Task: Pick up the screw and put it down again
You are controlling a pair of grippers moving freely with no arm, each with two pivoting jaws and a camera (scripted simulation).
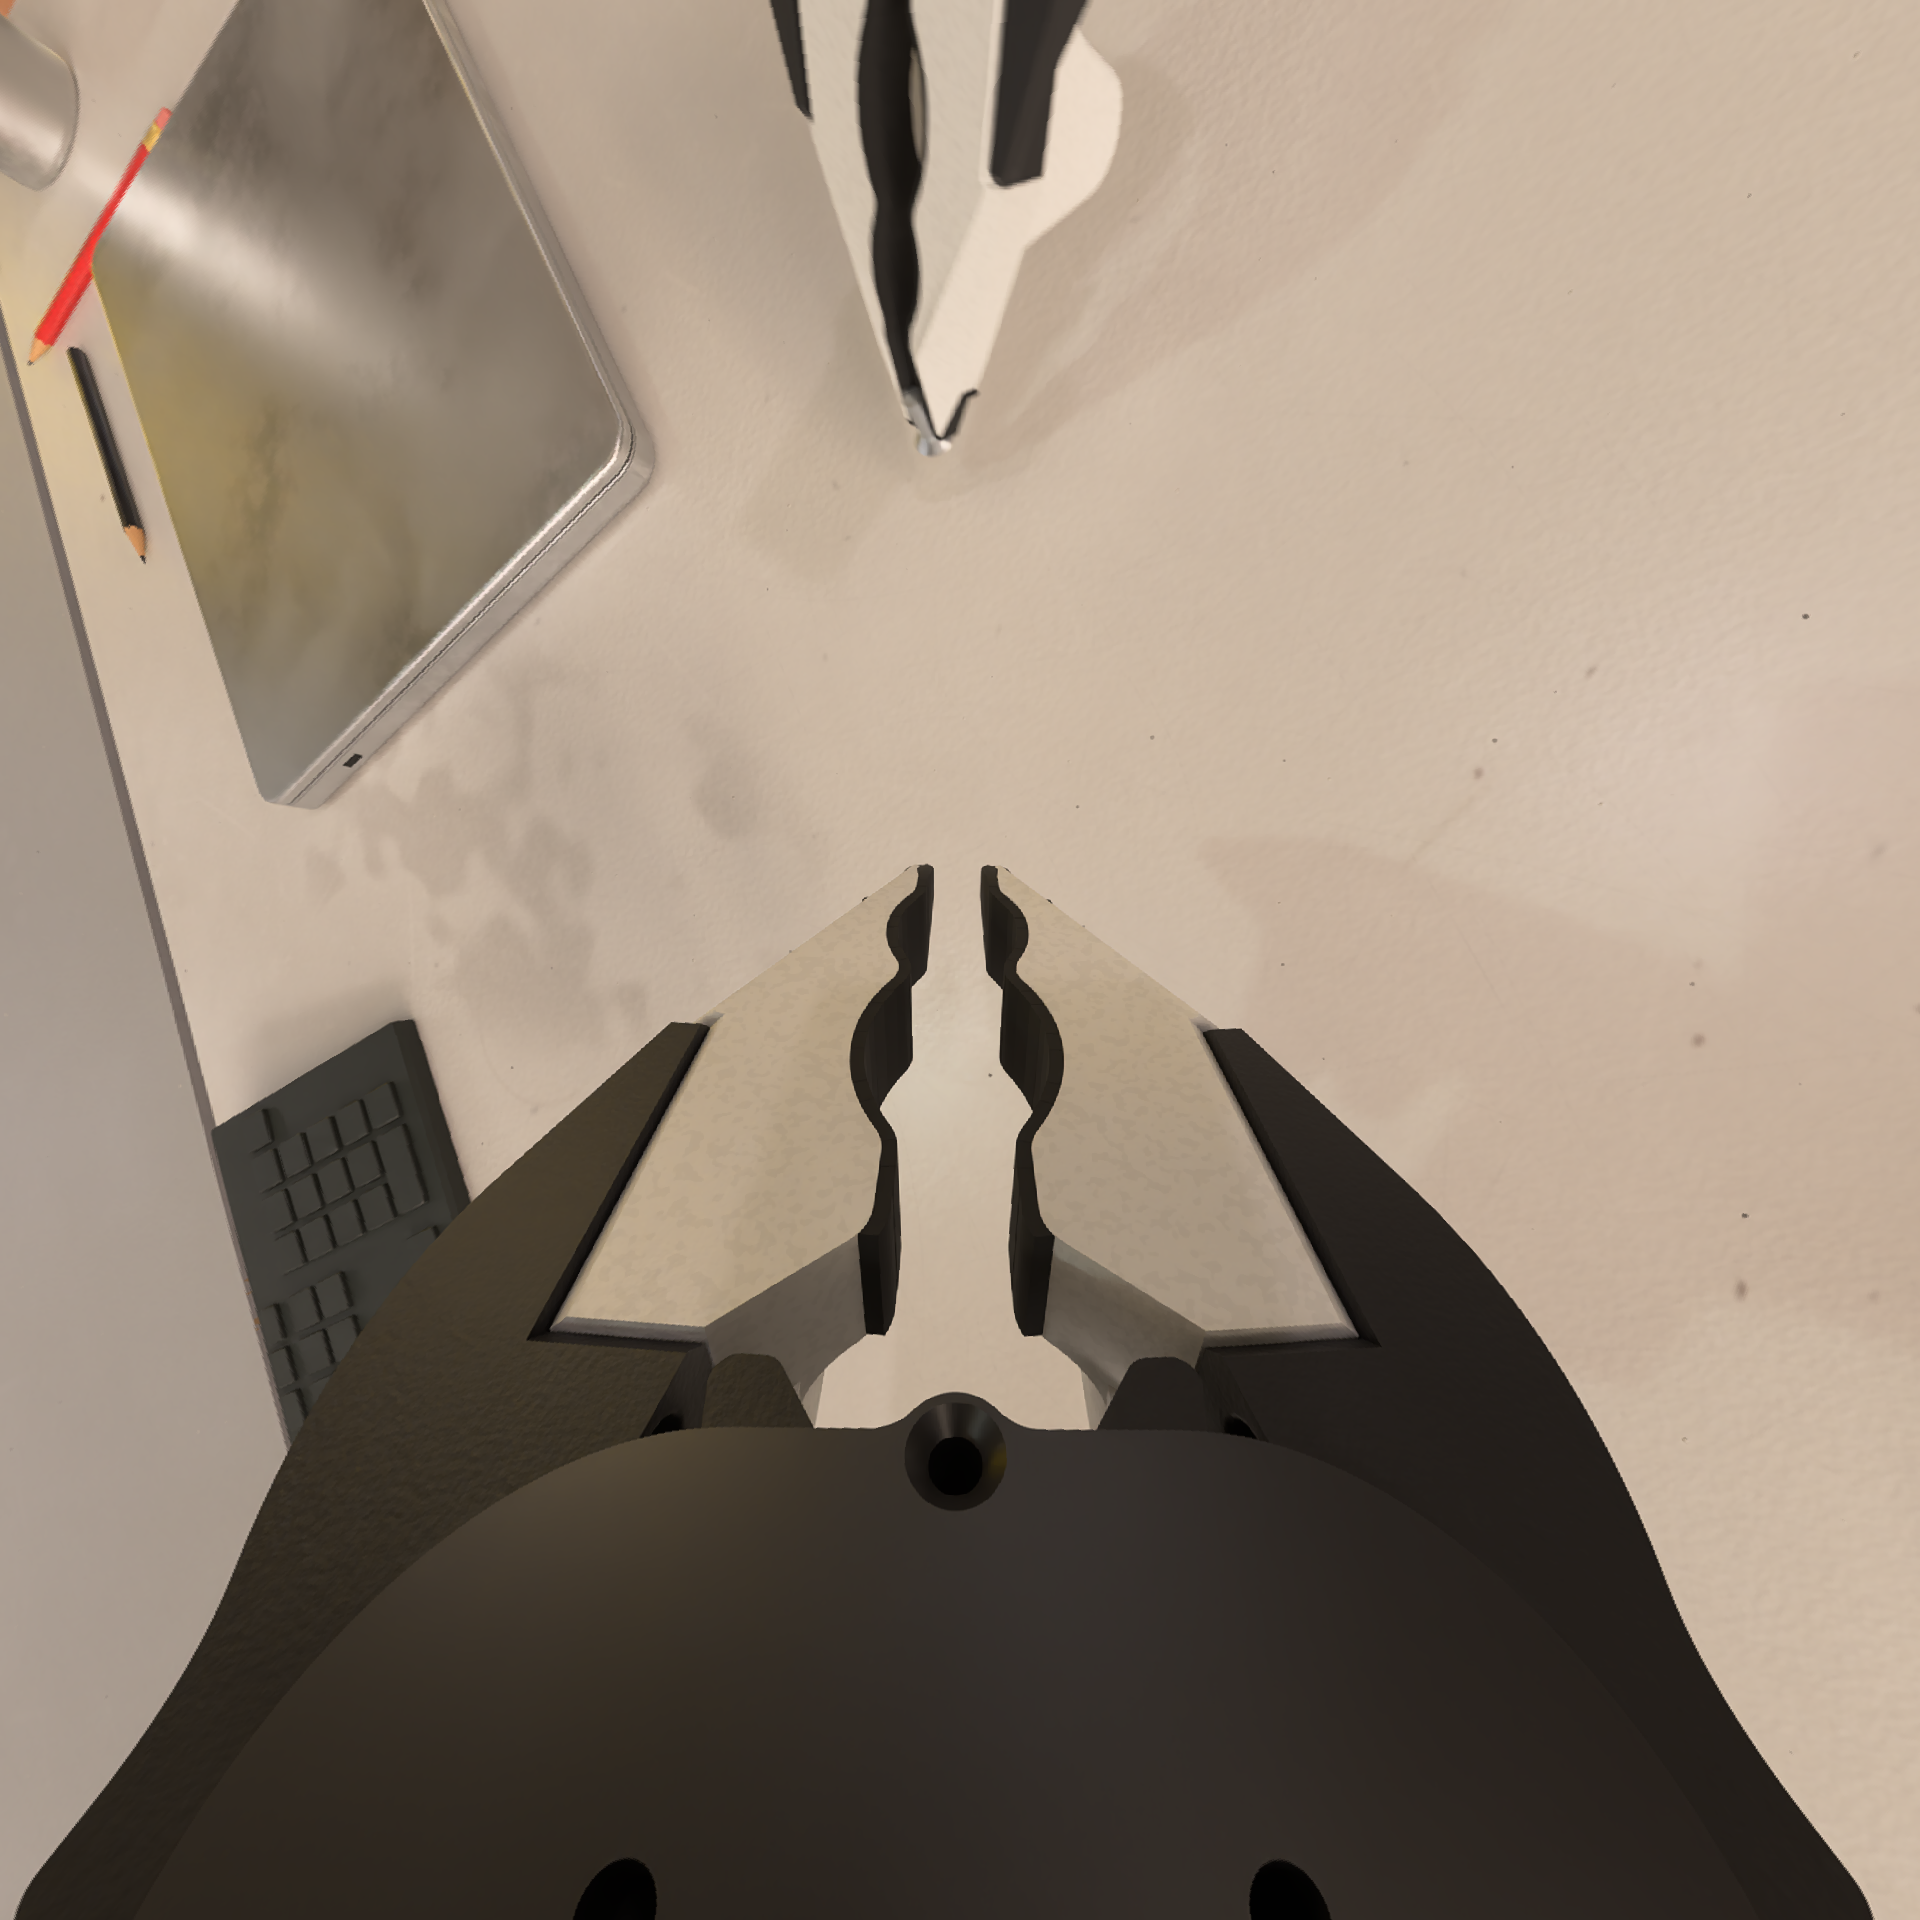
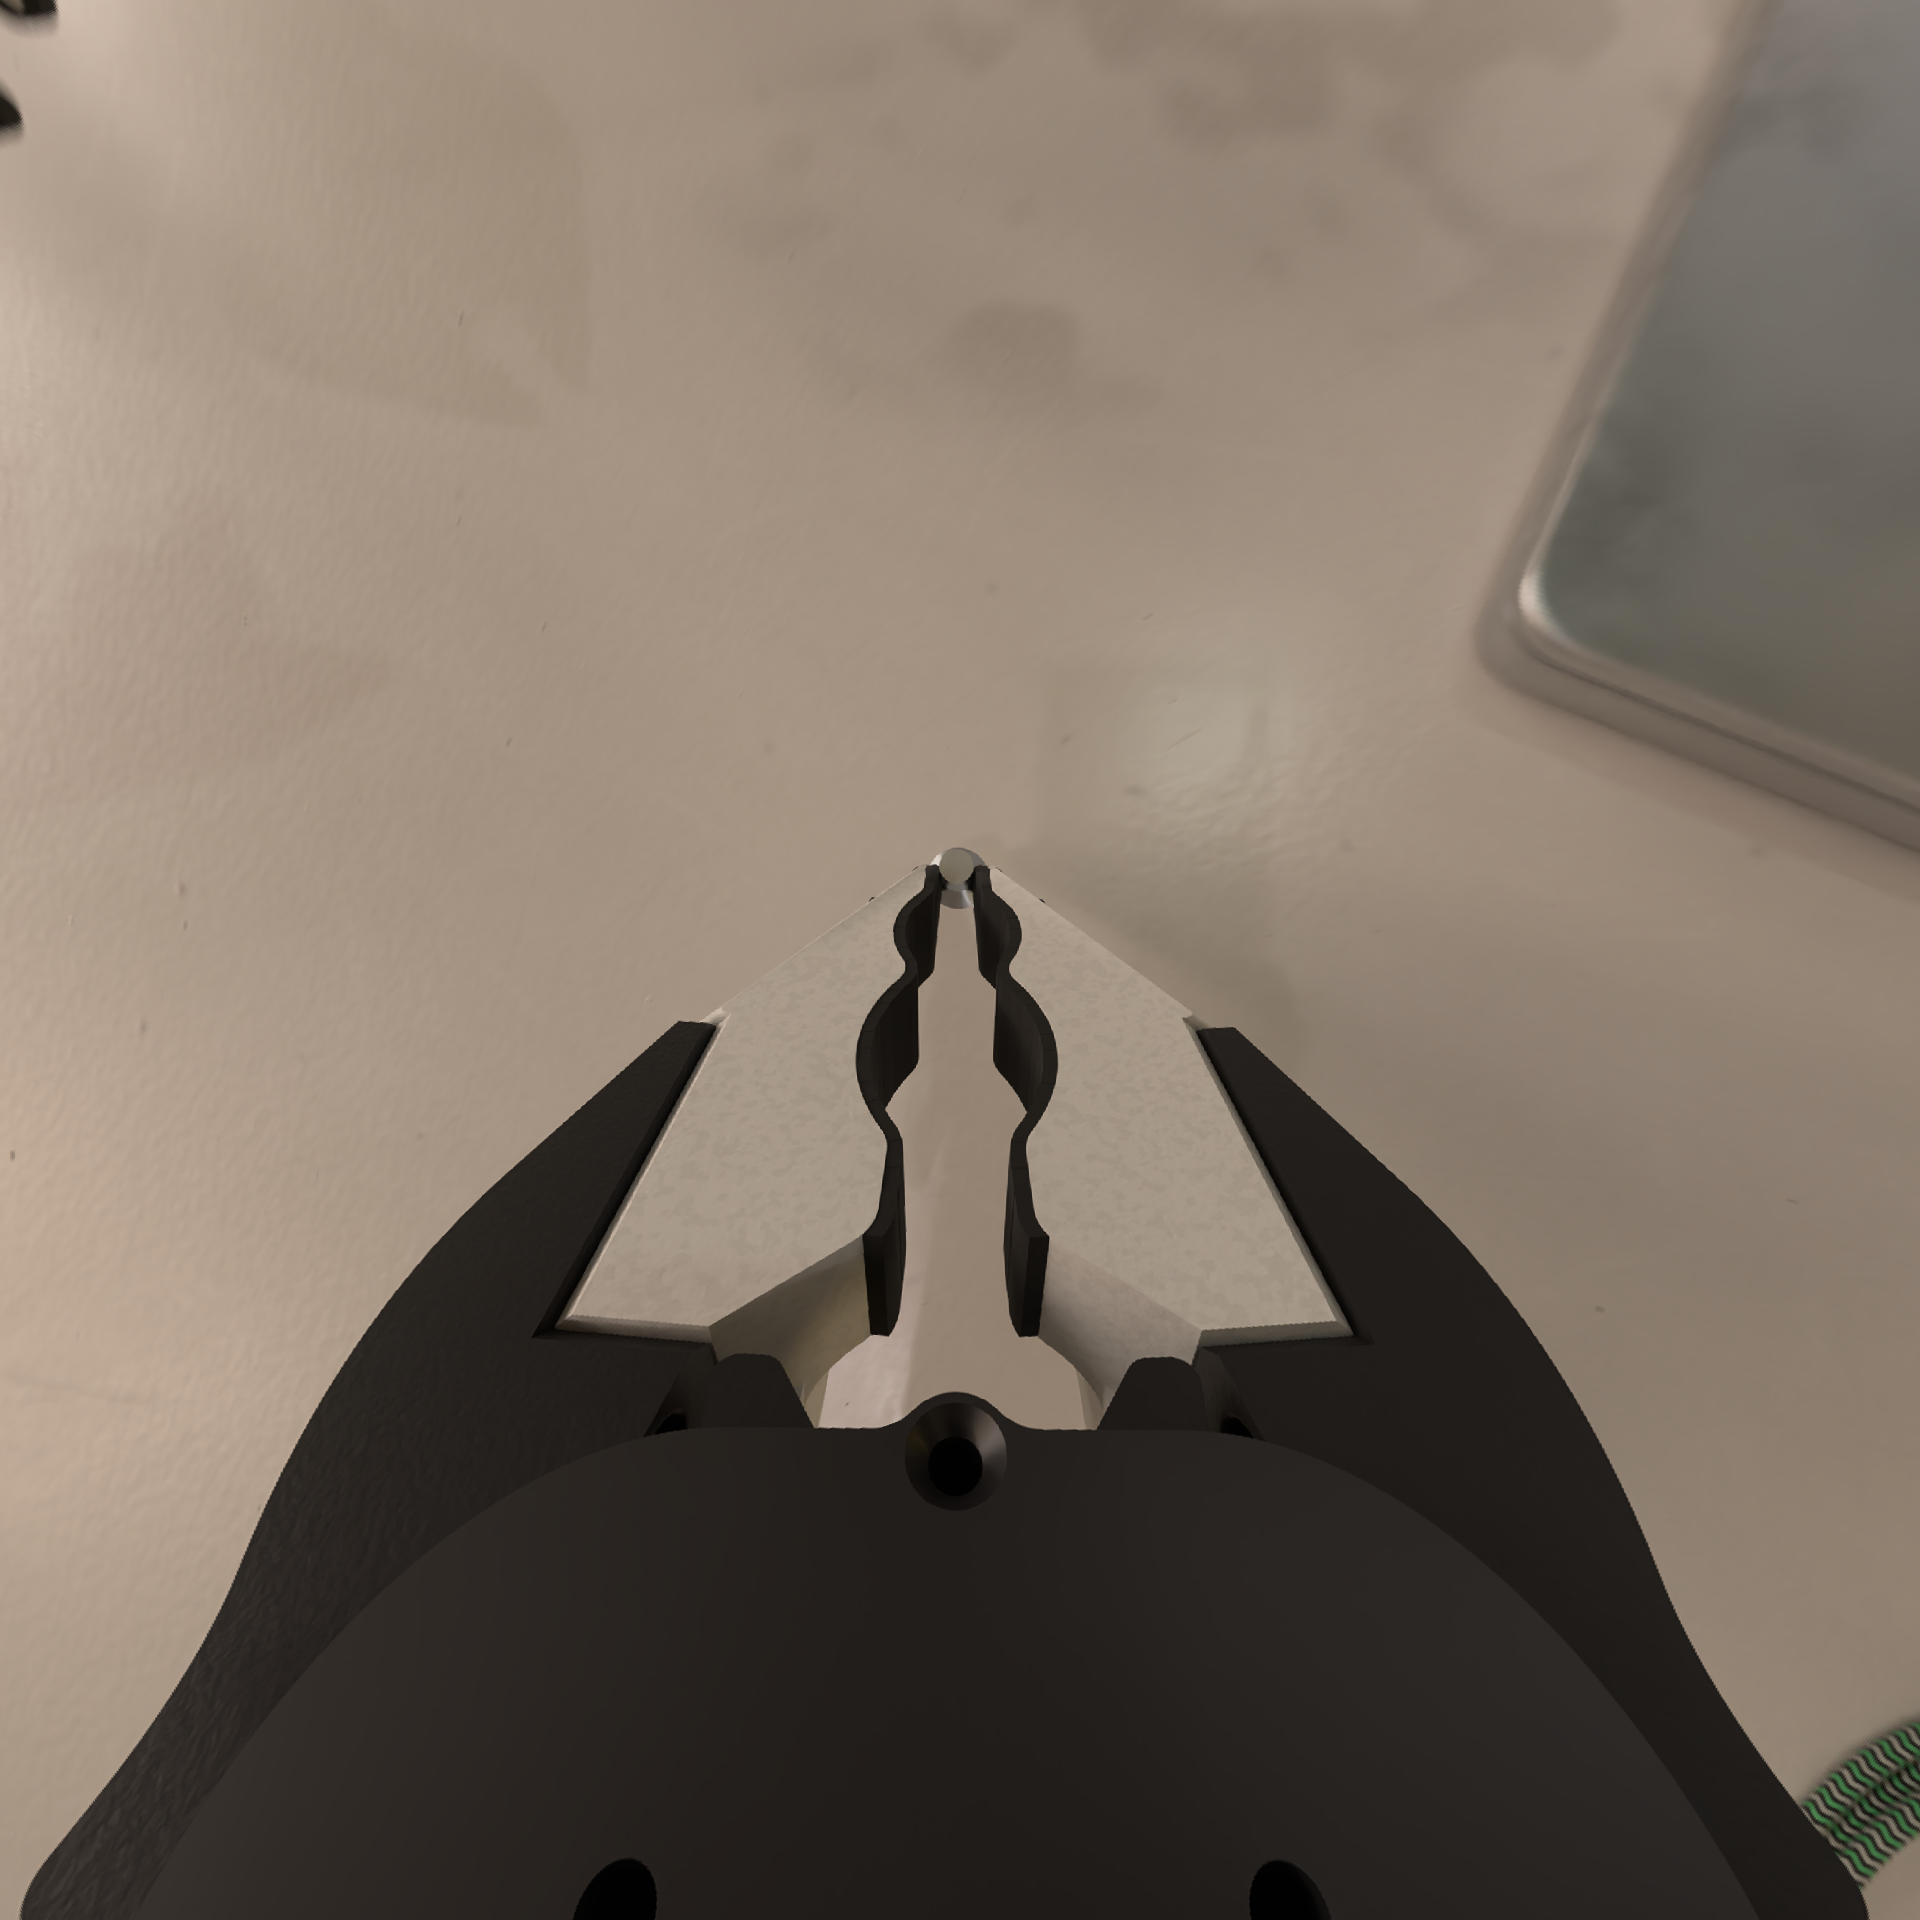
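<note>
Two grippers show. The right gripper point(image 2: 957, 878) pinches the one small silver screw point(image 2: 957, 862) at its very fingertips, centre of the right wrist view; whether the screw touches the beige counter point(image 2: 416, 623) is hard to tell. The left gripper point(image 1: 957, 883) holds nothing, its jaws slightly parted. At upper left of the left wrist view lie one closed silver laptop point(image 1: 343, 416), two pencils, one red point(image 1: 99, 234) and one black point(image 1: 106, 452), and one dark keyboard point(image 1: 332, 1184), partly hidden. No readable writing appears.
</note>
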